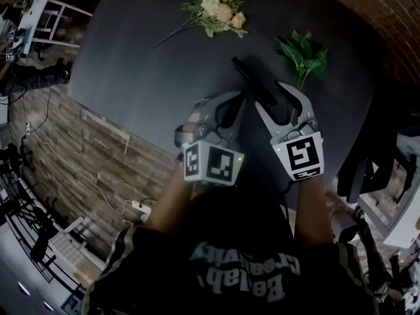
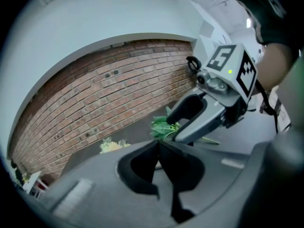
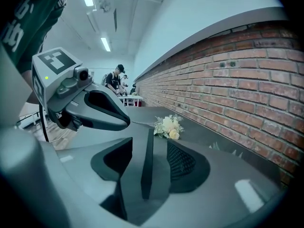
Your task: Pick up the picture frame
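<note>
The dark picture frame (image 1: pixel 248 71) lies slantwise on the black table (image 1: pixel 144 64), its near end between my two grippers. My left gripper (image 1: pixel 241 98) comes in from the left with its jaws drawn in on the frame's thin edge (image 2: pixel 166 163). My right gripper (image 1: pixel 270 96) is on the right. Its jaws stand wide on either side of the frame (image 3: pixel 151 160), with a gap at the pads. In each gripper view the other gripper shows close by: the right gripper (image 2: pixel 190 122) and the left gripper (image 3: pixel 95 113).
A bunch of pale flowers (image 1: pixel 220 8) lies at the table's far side, and a sprig of green leaves (image 1: pixel 303 54) just beyond the right gripper. The table's left edge drops to a brick-pattern floor with a power strip (image 1: pixel 139 207). People stand far off (image 3: pixel 116 77).
</note>
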Tool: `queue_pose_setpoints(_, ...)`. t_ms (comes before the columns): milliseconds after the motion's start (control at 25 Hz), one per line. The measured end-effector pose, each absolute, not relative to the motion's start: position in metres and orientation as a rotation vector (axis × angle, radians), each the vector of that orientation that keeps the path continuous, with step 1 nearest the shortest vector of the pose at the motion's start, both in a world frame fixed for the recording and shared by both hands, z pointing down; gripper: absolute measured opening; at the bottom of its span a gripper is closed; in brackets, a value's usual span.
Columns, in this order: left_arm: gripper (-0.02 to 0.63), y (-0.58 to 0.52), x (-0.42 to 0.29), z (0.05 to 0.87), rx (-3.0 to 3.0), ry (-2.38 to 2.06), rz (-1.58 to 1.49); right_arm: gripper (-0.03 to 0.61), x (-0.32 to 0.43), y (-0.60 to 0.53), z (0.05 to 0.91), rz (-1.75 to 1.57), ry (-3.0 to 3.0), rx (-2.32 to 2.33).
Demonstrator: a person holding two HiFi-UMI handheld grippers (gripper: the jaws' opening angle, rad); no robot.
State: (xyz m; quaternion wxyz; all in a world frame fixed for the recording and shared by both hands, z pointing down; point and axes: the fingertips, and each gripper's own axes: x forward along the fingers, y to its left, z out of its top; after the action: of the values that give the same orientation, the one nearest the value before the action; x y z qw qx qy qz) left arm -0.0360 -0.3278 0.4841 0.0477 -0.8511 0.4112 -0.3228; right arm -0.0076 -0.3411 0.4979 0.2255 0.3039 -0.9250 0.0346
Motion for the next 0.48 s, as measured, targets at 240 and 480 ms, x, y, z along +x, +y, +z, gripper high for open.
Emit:
queue_pose_setpoints(240, 0.003, -0.335, -0.036, 0.5, -2.619, 1.259, -1.004, 0.245, -0.007, -0.343, 0.524, 0.146, -2.523, 0.807)
queue_pose_setpoints(480, 0.003, -0.341, -0.034, 0.516, -2.643, 1.241, -1.028, 0.245, -0.008, -0.347, 0.546, 0.163, -2.498, 0.783)
